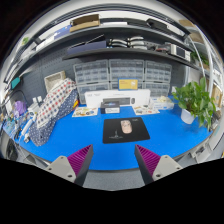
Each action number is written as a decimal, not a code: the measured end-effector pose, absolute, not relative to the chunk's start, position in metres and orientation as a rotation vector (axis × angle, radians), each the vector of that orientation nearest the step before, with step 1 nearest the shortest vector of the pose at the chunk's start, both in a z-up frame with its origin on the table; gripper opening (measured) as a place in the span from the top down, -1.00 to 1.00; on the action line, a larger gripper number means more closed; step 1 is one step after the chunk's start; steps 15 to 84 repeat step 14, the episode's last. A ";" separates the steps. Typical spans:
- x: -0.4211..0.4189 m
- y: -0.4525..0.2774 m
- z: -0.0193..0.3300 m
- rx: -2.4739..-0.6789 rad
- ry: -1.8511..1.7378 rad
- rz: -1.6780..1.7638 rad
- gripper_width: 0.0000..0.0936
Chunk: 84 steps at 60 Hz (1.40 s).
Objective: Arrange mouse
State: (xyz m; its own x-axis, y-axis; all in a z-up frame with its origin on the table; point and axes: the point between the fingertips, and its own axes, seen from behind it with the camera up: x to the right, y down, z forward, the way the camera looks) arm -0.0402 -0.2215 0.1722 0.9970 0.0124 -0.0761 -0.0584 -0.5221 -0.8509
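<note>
We see a worktop [70, 135] covered in smooth matt blue, a matt black mouse mat [126, 130], and ribbed purple pads [76, 160] on the hand-held gripper [112, 162].

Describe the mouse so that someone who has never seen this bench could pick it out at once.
Start at the blue tabletop that fills the middle of the scene. On it, beyond the open fingers of the hand-held gripper, lies a black mouse pad. The mouse is the small, pale, rounded thing resting on that pad, the only light object on the dark rectangle.
</note>
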 end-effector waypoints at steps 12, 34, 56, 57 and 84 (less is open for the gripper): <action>-0.036 -0.243 0.172 -2.117 0.029 0.095 -0.79; -0.034 -0.245 0.173 -2.114 0.031 0.087 -0.79; -0.034 -0.245 0.173 -2.114 0.031 0.087 -0.79; -0.034 -0.245 0.173 -2.114 0.031 0.087 -0.79; -0.034 -0.245 0.173 -2.114 0.031 0.087 -0.79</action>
